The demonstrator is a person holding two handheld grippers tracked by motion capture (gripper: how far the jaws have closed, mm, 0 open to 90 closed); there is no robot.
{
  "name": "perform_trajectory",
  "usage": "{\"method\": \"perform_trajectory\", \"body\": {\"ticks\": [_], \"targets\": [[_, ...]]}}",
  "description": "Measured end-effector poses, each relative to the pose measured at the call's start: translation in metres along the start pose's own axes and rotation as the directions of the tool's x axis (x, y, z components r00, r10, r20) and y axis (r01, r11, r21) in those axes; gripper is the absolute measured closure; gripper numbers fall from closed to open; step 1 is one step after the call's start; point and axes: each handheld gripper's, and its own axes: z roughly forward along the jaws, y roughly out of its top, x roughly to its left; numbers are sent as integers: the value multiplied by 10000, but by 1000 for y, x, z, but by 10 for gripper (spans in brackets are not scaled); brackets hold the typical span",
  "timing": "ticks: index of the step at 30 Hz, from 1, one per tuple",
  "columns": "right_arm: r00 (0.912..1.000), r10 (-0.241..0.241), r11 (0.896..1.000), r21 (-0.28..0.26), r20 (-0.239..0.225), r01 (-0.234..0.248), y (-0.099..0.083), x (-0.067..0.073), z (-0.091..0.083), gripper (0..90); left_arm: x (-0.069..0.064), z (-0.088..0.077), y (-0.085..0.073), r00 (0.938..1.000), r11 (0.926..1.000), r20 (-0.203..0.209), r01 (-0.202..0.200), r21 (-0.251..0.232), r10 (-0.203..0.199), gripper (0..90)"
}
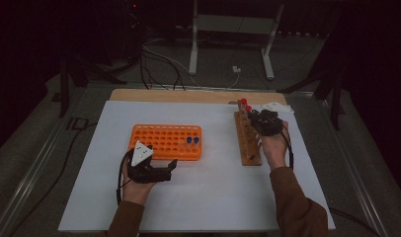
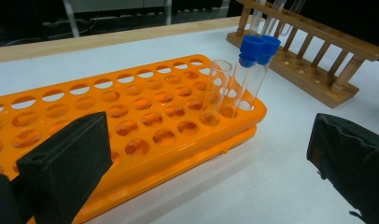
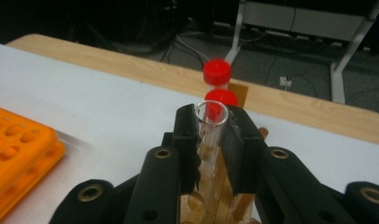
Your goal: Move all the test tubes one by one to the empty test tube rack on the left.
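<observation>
My right gripper (image 3: 211,135) pinches an uncapped clear glass tube (image 3: 210,122) in the wooden rack (image 1: 247,143) (presumably to lift it); left gripper (image 2: 206,161) gapes idle beside the orange rack (image 2: 131,112).

Dim room, grey floor (image 1: 30,143), cables (image 1: 159,61), white-legged stand (image 1: 233,29)

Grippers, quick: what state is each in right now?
Left gripper: open, holding nothing, beside the orange rack.
Right gripper: shut on an uncapped glass tube at the wooden rack.
</observation>
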Motion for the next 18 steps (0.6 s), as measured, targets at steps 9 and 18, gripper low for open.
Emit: {"method": "perform_trajectory", "body": {"ticks": [9,18], "targets": [[9999,-138,9983,-571,-70,134,12,1,-20,768,-1,1,0,10000,10000,62,-64,58,63,4],[9976,-278,9975,-665,-629,236,14,9,-30,768,-3,2,0,9999,10000,123,-81,53,81,4]]}}
